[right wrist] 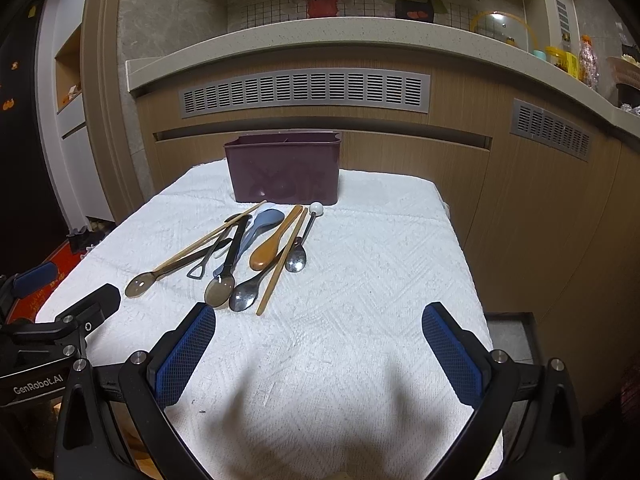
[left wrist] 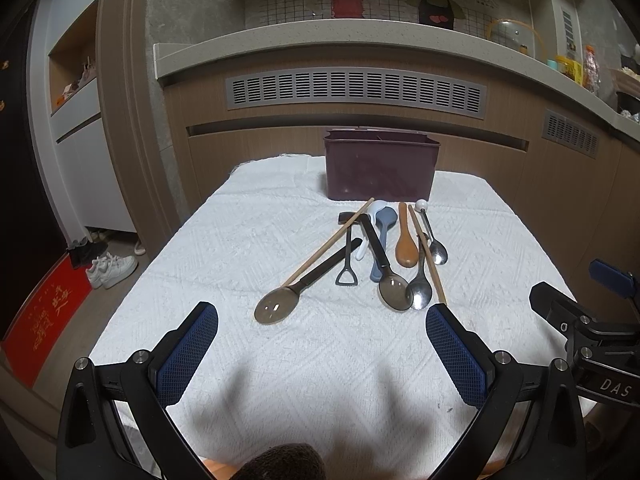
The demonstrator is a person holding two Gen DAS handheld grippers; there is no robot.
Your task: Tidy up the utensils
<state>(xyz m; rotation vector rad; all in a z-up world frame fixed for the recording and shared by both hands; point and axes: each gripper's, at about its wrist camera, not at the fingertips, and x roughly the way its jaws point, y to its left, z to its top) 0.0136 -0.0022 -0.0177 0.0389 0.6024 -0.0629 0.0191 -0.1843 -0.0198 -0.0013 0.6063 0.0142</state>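
A dark purple utensil holder [left wrist: 380,168] [right wrist: 284,170] stands at the far side of the white towel. Several utensils lie in front of it: a brown slotted spoon [left wrist: 277,308] [right wrist: 138,282], a brown clear spoon [left wrist: 396,290] [right wrist: 219,291], a metal spoon [left wrist: 419,292] [right wrist: 244,298], an orange wooden spoon [left wrist: 406,250] [right wrist: 266,254], two wooden chopsticks [left wrist: 430,260] [right wrist: 280,264], a grey-blue spoon [left wrist: 384,228] [right wrist: 264,220], a small steel spoon with a white ball end [left wrist: 438,252] [right wrist: 296,260]. My left gripper [left wrist: 322,354] and right gripper [right wrist: 318,352] are open and empty, near the front edge.
The white towel [left wrist: 240,240] [right wrist: 380,260] covers a small table. A wooden cabinet with a grey vent [left wrist: 356,88] and a counter stand behind it. The floor with white shoes [left wrist: 112,270] drops away on the left.
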